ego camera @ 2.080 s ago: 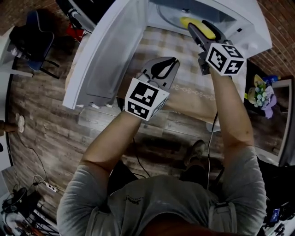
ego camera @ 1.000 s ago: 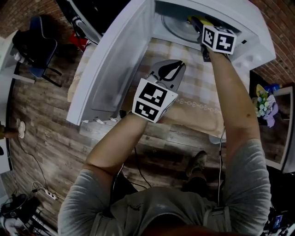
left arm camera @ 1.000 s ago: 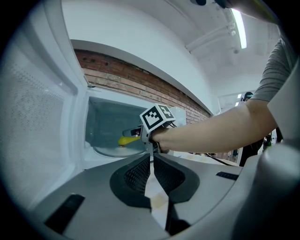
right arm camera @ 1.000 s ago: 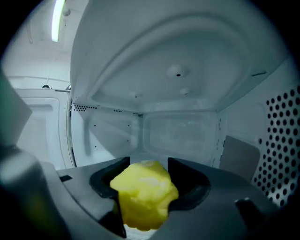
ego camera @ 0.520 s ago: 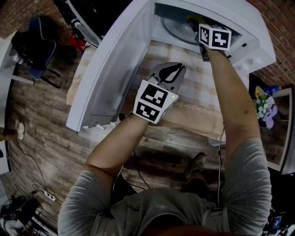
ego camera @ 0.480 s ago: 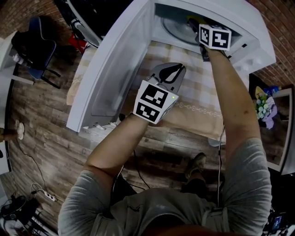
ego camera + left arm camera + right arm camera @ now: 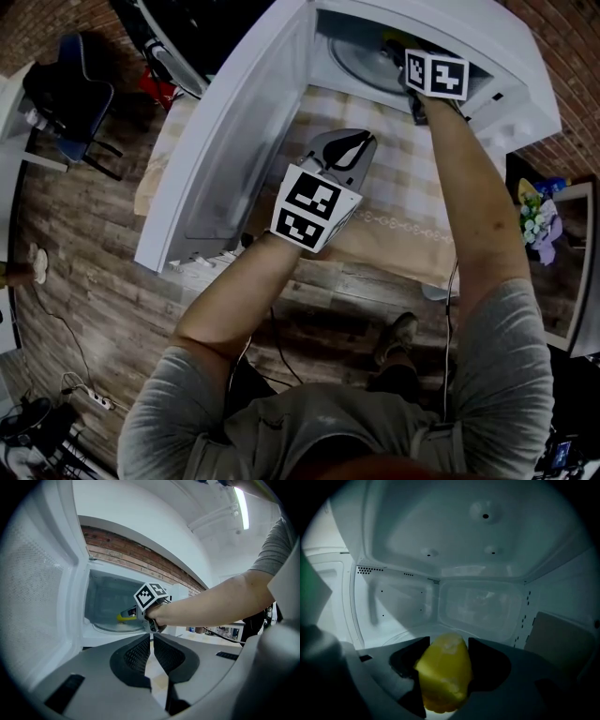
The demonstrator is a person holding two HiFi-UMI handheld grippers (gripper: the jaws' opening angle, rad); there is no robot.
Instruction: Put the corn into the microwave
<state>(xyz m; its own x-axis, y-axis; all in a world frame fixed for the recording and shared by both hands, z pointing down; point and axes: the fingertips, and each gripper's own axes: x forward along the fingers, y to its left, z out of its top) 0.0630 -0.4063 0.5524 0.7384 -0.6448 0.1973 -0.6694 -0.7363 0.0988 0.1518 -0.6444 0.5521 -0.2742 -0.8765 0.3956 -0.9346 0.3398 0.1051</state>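
The yellow corn (image 7: pixel 443 672) sits between the two dark jaws of my right gripper (image 7: pixel 447 641), which is shut on it. That gripper reaches inside the white microwave (image 7: pixel 511 66), just above the glass turntable (image 7: pixel 401 639). From the left gripper view the corn (image 7: pixel 124 617) shows as a yellow tip inside the cavity, ahead of the right marker cube (image 7: pixel 150 595). My left gripper (image 7: pixel 349 141) hovers over the table in front of the oven, its jaws together with nothing between them. The microwave door (image 7: pixel 225 141) stands wide open at the left.
A checked tablecloth (image 7: pixel 403 187) covers the table under the microwave. A bunch of flowers (image 7: pixel 534 202) stands at the right. A dark chair (image 7: pixel 66 94) and cables lie on the wooden floor to the left. The cavity walls (image 7: pixel 478 604) surround the right gripper closely.
My right gripper has carried the corn from the front of the opening into the cavity, and lately eased a little deeper and lower. The left gripper has stayed put.
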